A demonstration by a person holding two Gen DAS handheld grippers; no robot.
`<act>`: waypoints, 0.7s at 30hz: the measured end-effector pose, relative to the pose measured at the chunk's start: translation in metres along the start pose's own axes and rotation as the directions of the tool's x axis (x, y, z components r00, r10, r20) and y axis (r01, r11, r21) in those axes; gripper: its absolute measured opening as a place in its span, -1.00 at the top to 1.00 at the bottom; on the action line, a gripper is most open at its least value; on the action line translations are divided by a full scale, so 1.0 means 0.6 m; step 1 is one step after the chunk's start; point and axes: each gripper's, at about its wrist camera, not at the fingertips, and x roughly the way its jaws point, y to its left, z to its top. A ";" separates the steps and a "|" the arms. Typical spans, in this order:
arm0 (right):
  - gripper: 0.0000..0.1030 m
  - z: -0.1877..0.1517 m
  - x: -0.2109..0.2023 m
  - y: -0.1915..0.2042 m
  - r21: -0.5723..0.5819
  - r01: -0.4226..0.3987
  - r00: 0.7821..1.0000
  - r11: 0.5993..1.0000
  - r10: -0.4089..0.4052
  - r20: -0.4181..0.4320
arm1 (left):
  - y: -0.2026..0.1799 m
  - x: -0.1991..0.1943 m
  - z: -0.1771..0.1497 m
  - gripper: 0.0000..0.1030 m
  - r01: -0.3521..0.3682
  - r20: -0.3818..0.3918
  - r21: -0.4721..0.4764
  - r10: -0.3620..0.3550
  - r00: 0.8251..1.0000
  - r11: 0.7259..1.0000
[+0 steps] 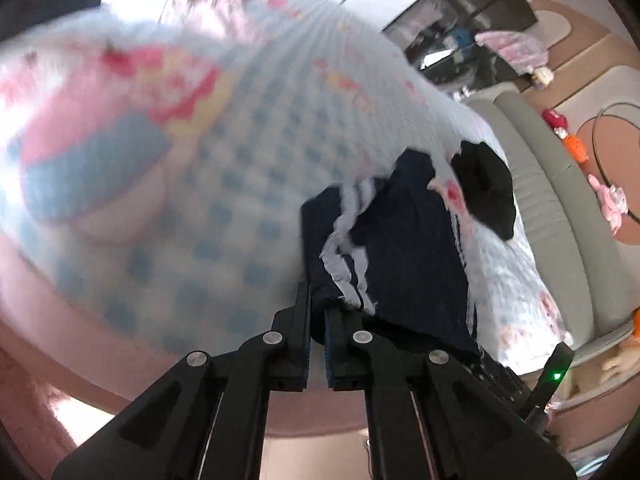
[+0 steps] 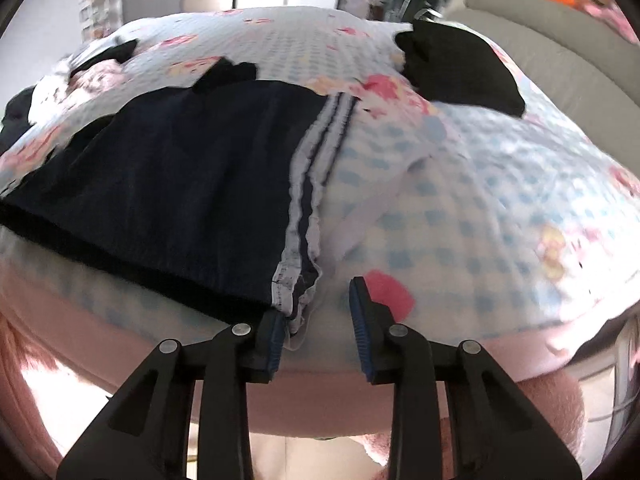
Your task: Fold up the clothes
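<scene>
Bedroom setting: bed [image 2: 500,208] covered by a light quilt with blue checks and pink cartoon prints; grey padded bed frame [image 1: 560,208] along the far side; cluttered shelving and toys in the background.

Item 1, navy garment [image 2: 180,168]: dark fabric with a white triple-stripe side band [image 2: 316,156], apparently sports shorts or trousers. Lies on the quilt near the bed's front edge, largely spread out, striped side toward the right gripper. One corner is raised off the quilt in the left wrist view.

Item 2, black garment [image 2: 460,72]: lies bunched near the far edge of the bed, well apart from the navy piece. Untouched.

Item 3, further dark clothes [image 2: 224,74]: small heap just beyond the navy garment; details blurred.

Left gripper [image 1: 318,320]: jaws nearly closed, pinching the navy garment's edge beside the stripes.

Right gripper [image 2: 318,308]: jaws parted wide, holding nothing; the left finger pad [image 2: 274,340] touches or sits just beside the striped hem, the other finger over bare quilt.

Progress: early. Navy garment looks laid out with no completed fold visible; one corner gripped, second grasp not yet made. Remaining clothes appear unfolded.
</scene>
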 end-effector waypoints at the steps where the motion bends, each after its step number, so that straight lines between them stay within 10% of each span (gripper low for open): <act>1: 0.36 0.000 0.000 0.000 0.004 -0.022 1.000 1.000 0.022 -0.001 | -0.008 -0.002 -0.003 0.58 -0.046 0.005 0.047 0.046 0.999 0.998; 4: 0.31 0.001 0.003 -0.012 0.076 -0.126 0.992 0.989 0.127 -0.017 | -0.071 -0.013 -0.018 -0.21 -0.269 0.122 0.301 0.243 0.962 0.915; 8: 0.21 -0.001 0.022 -0.025 0.147 -0.202 0.975 0.968 0.213 -0.061 | -0.127 0.014 -0.040 -0.21 -0.472 0.264 0.535 0.392 0.882 0.701; 19: 0.15 -0.007 0.034 -0.034 0.208 -0.240 0.965 0.948 0.255 -0.051 | -0.162 -0.012 -0.041 -0.21 -0.488 0.397 0.578 0.296 0.869 0.655; 21: 0.49 -0.005 0.027 -0.034 0.192 -0.209 0.976 0.959 0.218 -0.025 | -0.160 -0.030 -0.045 -0.21 -0.481 0.412 0.565 0.275 0.869 0.670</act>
